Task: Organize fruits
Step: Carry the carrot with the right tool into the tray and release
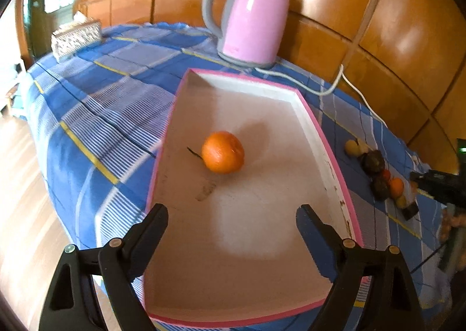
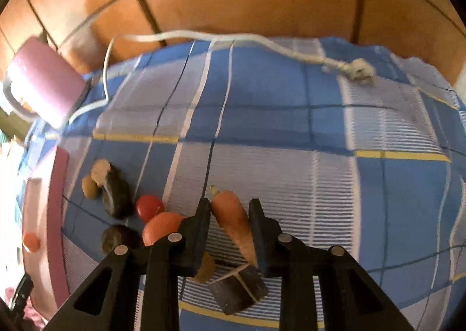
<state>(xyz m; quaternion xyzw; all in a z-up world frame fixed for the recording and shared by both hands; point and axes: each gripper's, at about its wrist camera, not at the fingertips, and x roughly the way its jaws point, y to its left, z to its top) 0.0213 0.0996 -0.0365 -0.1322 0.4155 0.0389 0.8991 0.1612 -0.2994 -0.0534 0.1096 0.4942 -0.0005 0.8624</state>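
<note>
An orange fruit (image 1: 223,151) lies in the pink-rimmed white tray (image 1: 326,147). My left gripper (image 1: 231,216) is open and empty above the tray's near part. In the right wrist view my right gripper (image 2: 230,208) is shut on a carrot (image 2: 233,220), which lies between its fingers. Beside it on the cloth lie a red tomato (image 2: 149,207), an orange fruit (image 2: 160,227), dark fruits (image 2: 116,194), pale yellow pieces (image 2: 93,179) and a dark block (image 2: 238,288). The same pile (image 1: 378,170) shows right of the tray in the left wrist view.
A pink kettle (image 1: 252,15) stands behind the tray, its white cord (image 2: 204,36) running along the wall to a plug (image 2: 359,70). A patterned tissue box (image 1: 75,38) sits at the far left. The blue checked tablecloth (image 1: 96,109) covers the table; wooden wall panels stand behind.
</note>
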